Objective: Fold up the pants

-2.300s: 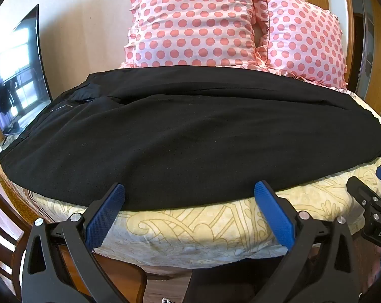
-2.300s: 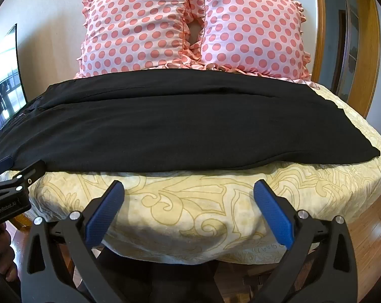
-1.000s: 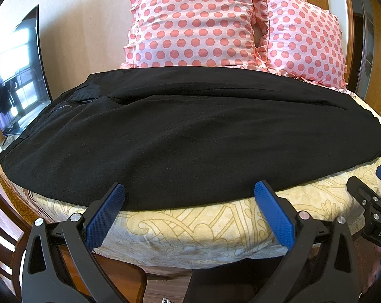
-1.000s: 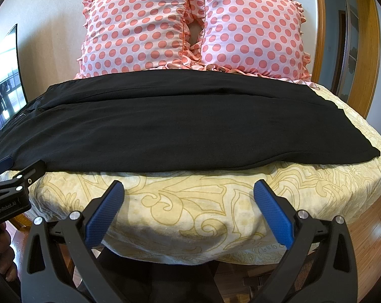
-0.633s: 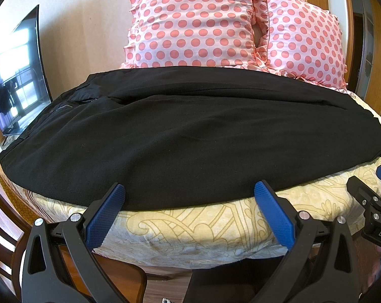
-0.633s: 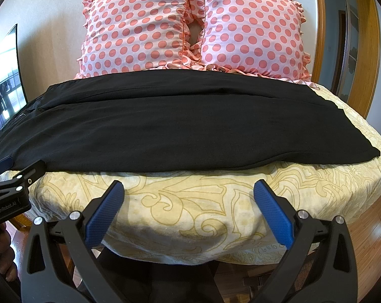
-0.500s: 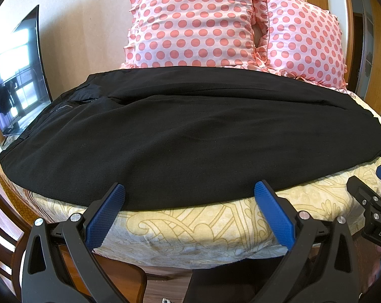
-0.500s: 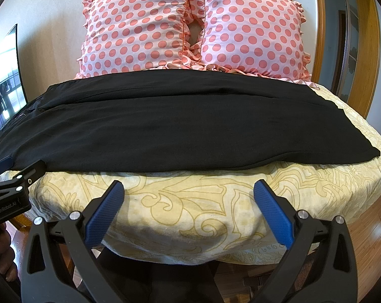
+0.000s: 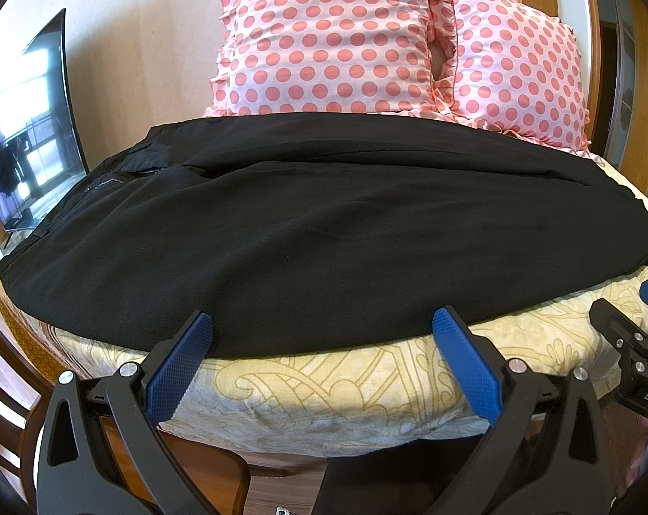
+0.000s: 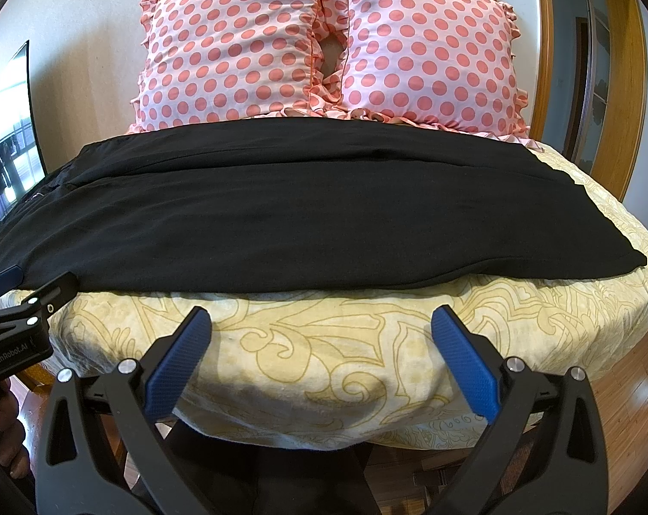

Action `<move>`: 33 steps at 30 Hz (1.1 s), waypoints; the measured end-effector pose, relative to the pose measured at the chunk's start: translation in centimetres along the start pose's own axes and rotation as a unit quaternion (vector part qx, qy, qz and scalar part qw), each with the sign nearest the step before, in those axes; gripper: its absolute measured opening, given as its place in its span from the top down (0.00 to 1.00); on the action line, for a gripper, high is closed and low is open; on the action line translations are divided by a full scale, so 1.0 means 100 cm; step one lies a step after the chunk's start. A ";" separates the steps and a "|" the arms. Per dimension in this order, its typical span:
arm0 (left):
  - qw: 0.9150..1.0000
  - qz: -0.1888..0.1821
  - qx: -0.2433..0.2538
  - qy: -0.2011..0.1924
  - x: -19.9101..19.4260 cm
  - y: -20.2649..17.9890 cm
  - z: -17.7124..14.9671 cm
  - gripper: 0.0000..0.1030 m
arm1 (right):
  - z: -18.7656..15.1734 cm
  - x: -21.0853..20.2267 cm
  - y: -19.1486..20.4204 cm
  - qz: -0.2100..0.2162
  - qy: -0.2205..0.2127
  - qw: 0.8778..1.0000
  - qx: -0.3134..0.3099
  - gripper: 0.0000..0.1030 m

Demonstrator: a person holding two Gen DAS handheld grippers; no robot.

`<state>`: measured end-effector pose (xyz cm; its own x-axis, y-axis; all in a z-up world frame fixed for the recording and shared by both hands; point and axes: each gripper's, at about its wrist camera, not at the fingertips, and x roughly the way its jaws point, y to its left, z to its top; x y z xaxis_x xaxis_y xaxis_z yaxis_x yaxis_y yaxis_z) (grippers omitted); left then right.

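Black pants (image 9: 324,231) lie flat across the bed, waistband at the left, leg ends at the right; they also show in the right wrist view (image 10: 281,214). My left gripper (image 9: 321,326) is open and empty, its blue fingertips at the near edge of the pants. My right gripper (image 10: 321,322) is open and empty, over the bedsheet just short of the pants' near edge. Each gripper shows at the edge of the other's view: the right one (image 9: 624,334), the left one (image 10: 19,300).
The bed has a cream patterned sheet (image 10: 345,343). Two pink polka-dot pillows (image 9: 332,38) (image 10: 427,51) lean on the wall behind the pants. A TV screen (image 9: 27,146) stands at the left. A wooden door frame (image 10: 624,68) is at the right. A wooden chair (image 9: 6,437) is at lower left.
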<state>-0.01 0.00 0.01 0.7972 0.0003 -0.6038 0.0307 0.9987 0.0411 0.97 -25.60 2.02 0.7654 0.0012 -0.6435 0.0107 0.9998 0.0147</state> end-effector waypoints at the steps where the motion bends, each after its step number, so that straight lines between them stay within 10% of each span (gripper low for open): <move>1: 1.000 0.000 0.000 0.000 0.000 0.000 0.000 0.01 | 0.000 0.000 0.000 0.000 0.000 1.000 0.000 0.02; 28: 1.000 -0.008 0.005 0.002 -0.001 0.001 0.001 0.01 | -0.009 -0.003 -0.003 0.023 -0.002 1.000 -0.017 0.02; 33: 0.999 -0.048 -0.002 -0.006 -0.017 0.012 0.016 0.01 | 0.031 -0.041 -0.053 -0.001 -0.124 0.992 0.024 0.02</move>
<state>-0.36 1.09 2.40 0.7978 -0.0958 -0.5953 0.1044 0.9943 -0.0201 -0.20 -30.95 6.96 0.9001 -0.0113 -0.4356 0.0383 0.9979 0.0531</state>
